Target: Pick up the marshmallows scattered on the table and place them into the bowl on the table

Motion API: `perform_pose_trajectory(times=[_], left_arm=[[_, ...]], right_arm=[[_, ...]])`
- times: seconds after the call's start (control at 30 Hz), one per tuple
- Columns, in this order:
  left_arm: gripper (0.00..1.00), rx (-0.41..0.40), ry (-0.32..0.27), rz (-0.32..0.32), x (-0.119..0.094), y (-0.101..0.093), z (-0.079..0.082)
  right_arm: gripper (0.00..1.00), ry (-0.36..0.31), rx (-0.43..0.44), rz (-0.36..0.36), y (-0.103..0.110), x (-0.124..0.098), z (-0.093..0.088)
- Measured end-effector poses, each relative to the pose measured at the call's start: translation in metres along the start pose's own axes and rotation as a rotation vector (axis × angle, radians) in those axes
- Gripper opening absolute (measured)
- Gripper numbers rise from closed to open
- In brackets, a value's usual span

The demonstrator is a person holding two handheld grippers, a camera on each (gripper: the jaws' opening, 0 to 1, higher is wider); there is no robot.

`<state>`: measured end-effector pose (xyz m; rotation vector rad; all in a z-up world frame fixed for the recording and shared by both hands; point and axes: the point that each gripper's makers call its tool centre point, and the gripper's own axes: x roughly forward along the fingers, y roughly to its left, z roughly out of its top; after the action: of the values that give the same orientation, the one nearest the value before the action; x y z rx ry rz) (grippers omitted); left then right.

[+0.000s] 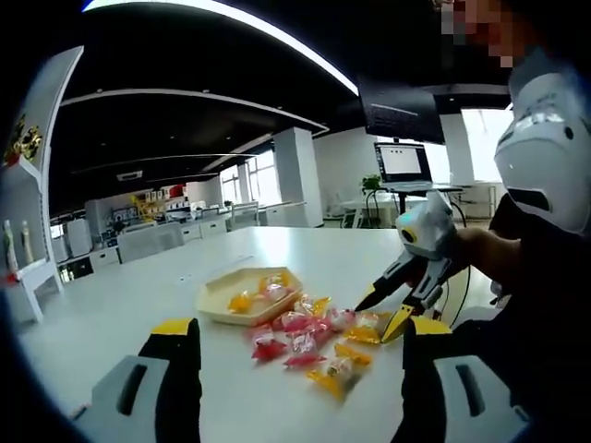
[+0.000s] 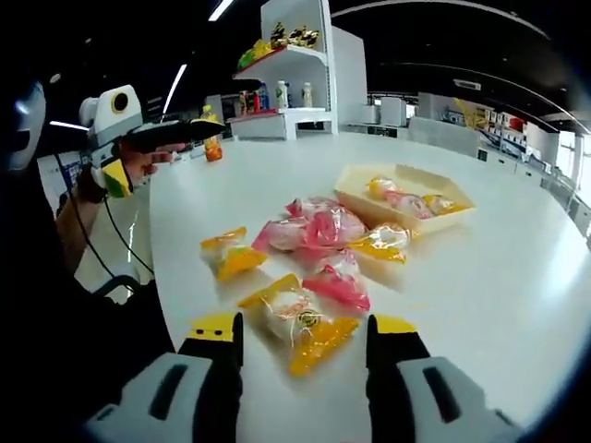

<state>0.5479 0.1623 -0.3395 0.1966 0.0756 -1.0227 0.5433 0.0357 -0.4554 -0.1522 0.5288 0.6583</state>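
worktop [image 2: 517,305]: big white round-ish surface, carries everything in play.

bowl [image 2: 406,214]: shallow pale tray-like dish sitting on the worktop past the pile, already has a few wrapped marshmallows in it, yellow and pink ones. In the left gripper view it's at [image 1: 242,297], just beyond the heap.

marshmallow pile [image 2: 319,231]: loose bunch of pink and yellow wrapped pieces on the worktop, right in front of the bowl, some nearly touching its near wall.

right hand-held gripper [image 2: 305,334]: jaws wide apart, holding nothing. Seen from the other side at [image 1: 395,314] it hovers low at the edge of the pile.

left hand-held gripper [image 1: 300,337]: jaws also spread wide, empty, sitting back from the pile.

nearest marshmallow [image 2: 300,321]: yellow-ended wrapper lying right between the right jaws, long axis running diagonally across the gap, so not square to the jaws. I'd say the right side is clearly nearer and probably wants a bit of a twist before closing.

lone yellow piece [image 2: 231,254]: off to the side of the heap, apart from the rest.
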Motion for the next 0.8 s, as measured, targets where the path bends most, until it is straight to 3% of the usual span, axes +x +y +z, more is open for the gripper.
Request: perform_pose_trajectory(times=[0.2,0.8], left_arm=[[0.9,0.029,-0.001,-0.013,-0.003,-0.006,0.006],[0.89,0.058,0.021,-0.001,0.0,-0.007,0.002]], right_arm=[[0.36,-0.012,-0.021,-0.01,-0.002,0.0,0.0],[0.3,-0.018,-0.008,0.037,0.008,-0.004,0.0]])
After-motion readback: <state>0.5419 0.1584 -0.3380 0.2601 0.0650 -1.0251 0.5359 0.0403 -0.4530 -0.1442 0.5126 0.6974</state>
